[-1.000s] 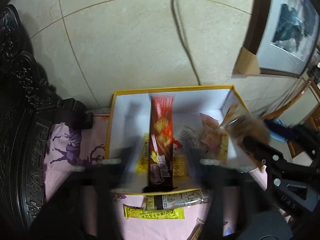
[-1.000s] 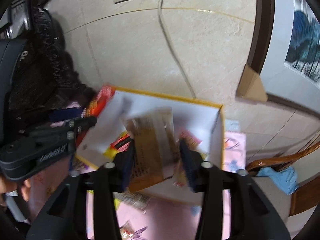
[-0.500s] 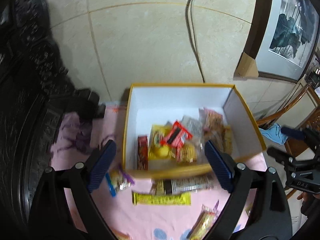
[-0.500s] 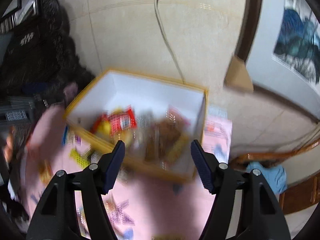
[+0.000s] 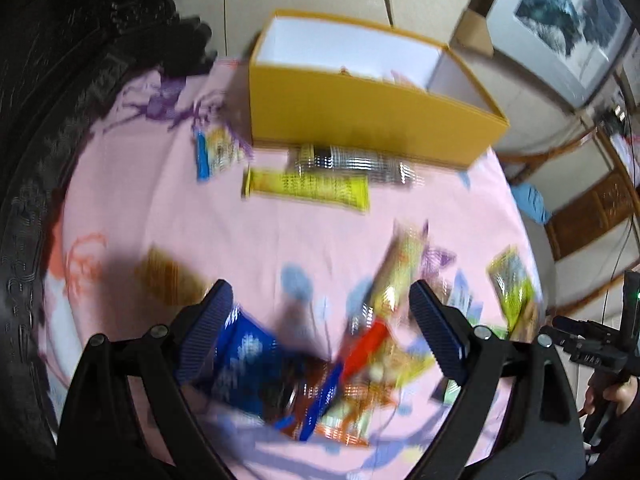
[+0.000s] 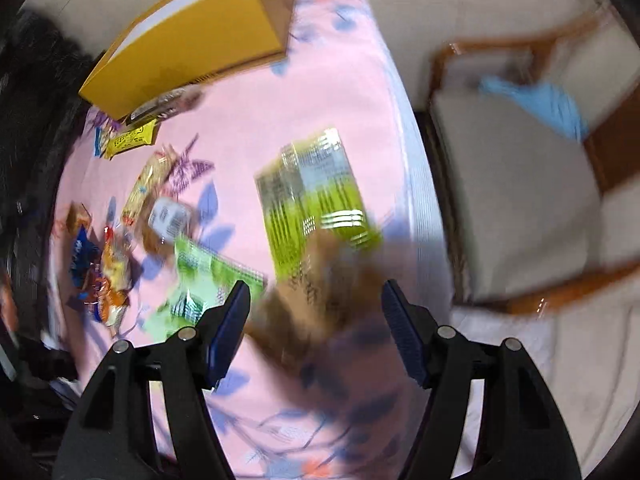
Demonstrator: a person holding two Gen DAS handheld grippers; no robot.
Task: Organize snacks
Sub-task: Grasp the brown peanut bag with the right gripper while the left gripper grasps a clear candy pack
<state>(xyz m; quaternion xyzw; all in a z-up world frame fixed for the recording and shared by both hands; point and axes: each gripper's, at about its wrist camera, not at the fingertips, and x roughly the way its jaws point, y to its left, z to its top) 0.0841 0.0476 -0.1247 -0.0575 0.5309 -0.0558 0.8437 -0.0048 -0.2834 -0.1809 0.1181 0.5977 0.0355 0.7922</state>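
On the pink cloth (image 5: 168, 208) the snacks lay scattered, and both tongs pointed down at them. My left tongs (image 5: 320, 332) stood wide open with nothing between the pads; under them I saw a blurred heap with a blue packet (image 5: 248, 356), a red packet (image 5: 366, 344) and some yellow wrappers, but the pads did not touch any of them. A brown packet (image 5: 170, 278) lay just beside the left pad. Farther up, a yellow bar (image 5: 306, 190) and a silver bar (image 5: 352, 164) lay side by side just in front of the yellow box (image 5: 360, 116). The box was open at the top, white inside, and only small edges of snacks showed over its front wall. My right tongs (image 6: 316, 330) were about half open and also held nothing. A blurred brown packet (image 6: 316, 276) lay between the two pads on the cloth, and I could not tell if a pad touched it. A green packet (image 6: 316, 196) lay partly under this brown one, and a second green packet (image 6: 200, 284) lay near the left pad. In the right view the box (image 6: 192, 48) stood at the far corner of the cloth, well apart from the tongs, with the two bars against its front wall. At the right edge of the left view a hand (image 5: 608, 396) held the other black tongs.
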